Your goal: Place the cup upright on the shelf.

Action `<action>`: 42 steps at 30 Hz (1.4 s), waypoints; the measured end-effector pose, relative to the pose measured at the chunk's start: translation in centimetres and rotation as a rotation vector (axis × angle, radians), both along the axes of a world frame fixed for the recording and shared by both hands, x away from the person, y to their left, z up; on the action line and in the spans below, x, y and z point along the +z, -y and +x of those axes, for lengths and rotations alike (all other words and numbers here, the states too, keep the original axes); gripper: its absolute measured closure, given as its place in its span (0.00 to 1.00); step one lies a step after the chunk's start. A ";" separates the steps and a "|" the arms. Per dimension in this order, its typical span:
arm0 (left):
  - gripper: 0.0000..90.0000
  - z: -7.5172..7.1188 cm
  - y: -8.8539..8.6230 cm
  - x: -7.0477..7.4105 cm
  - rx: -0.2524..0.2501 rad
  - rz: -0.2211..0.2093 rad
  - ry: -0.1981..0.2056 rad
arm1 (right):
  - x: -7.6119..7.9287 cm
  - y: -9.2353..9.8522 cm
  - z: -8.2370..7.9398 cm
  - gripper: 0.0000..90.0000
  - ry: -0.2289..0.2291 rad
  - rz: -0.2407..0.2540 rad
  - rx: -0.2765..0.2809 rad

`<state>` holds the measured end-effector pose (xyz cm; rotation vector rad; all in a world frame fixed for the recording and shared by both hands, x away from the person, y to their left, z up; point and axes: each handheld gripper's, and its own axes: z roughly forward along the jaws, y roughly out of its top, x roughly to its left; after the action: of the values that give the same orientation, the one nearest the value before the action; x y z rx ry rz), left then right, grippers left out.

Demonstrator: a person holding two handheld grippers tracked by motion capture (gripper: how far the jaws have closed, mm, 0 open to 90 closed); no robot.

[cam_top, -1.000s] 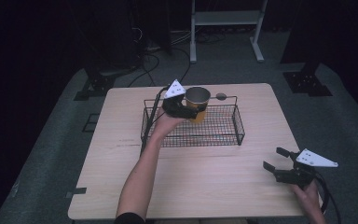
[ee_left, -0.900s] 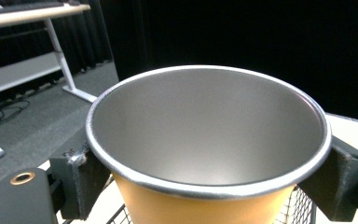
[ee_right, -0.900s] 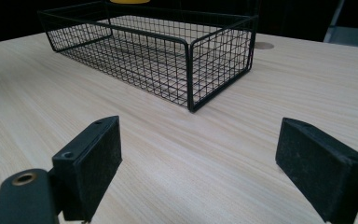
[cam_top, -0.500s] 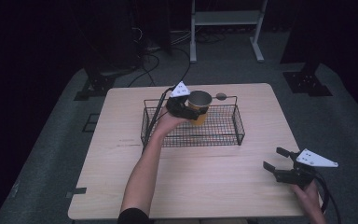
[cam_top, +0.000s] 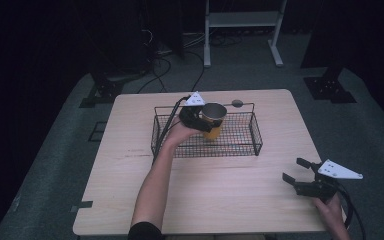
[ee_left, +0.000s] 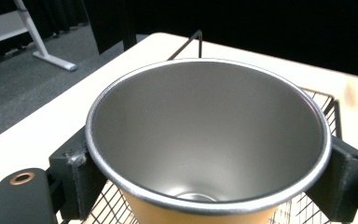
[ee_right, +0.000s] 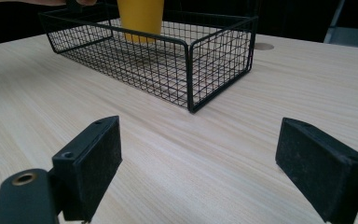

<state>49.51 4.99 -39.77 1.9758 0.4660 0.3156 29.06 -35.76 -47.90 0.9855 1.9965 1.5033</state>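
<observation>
Yellow-orange tapered cup with bare metal interior point(ee_left: 208, 140), clamped at its rim between the two black jaws of the left gripper point(cam_top: 203, 118); held upright inside the black wire-mesh basket point(cam_top: 254, 134), toward the basket's far side, base low in the basket though contact with the mesh floor could not be told. Same cup point(ee_right: 141, 17) seen ahead of the right gripper point(ee_right: 214, 170), beyond the near basket wall. Right gripper point(cam_top: 300, 176) idle, jaws wide apart, nothing between them, resting near the light wooden table point(cam_top: 230, 195) edge, well apart from the basket. Step judged: placing the cup in the basket, nearly complete. Next move judged to call for lowering until seated, then parting the jaws and lifting straight up clear of the rim without tipping the cup.
</observation>
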 end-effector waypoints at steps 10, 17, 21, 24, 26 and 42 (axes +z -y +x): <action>0.14 0.5 0.2 -0.9 -0.018 0.039 -0.025 | 0.0 0.0 0.0 0.15 0.001 -0.001 0.001; 0.13 0.6 0.3 -1.6 -0.033 0.084 -0.047 | 0.0 0.0 0.0 0.15 0.002 -0.001 0.001; 0.13 0.7 0.3 -1.8 -0.040 0.105 -0.048 | 0.0 0.0 0.0 0.15 0.001 0.001 0.001; 0.13 0.6 0.5 -1.9 -0.048 0.106 -0.039 | 0.0 0.0 0.0 0.15 0.002 0.000 0.000; 0.13 0.5 0.5 -1.9 -0.049 0.112 -0.030 | 0.0 0.0 0.0 0.15 0.000 0.002 -0.001; 0.08 0.4 -0.1 -1.6 -0.040 0.138 -0.028 | 0.0 0.0 0.0 0.15 0.001 0.001 -0.001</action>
<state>49.91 5.11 -41.39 2.1234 0.4318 0.3021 29.06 -35.78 -47.90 0.9861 1.9949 1.5048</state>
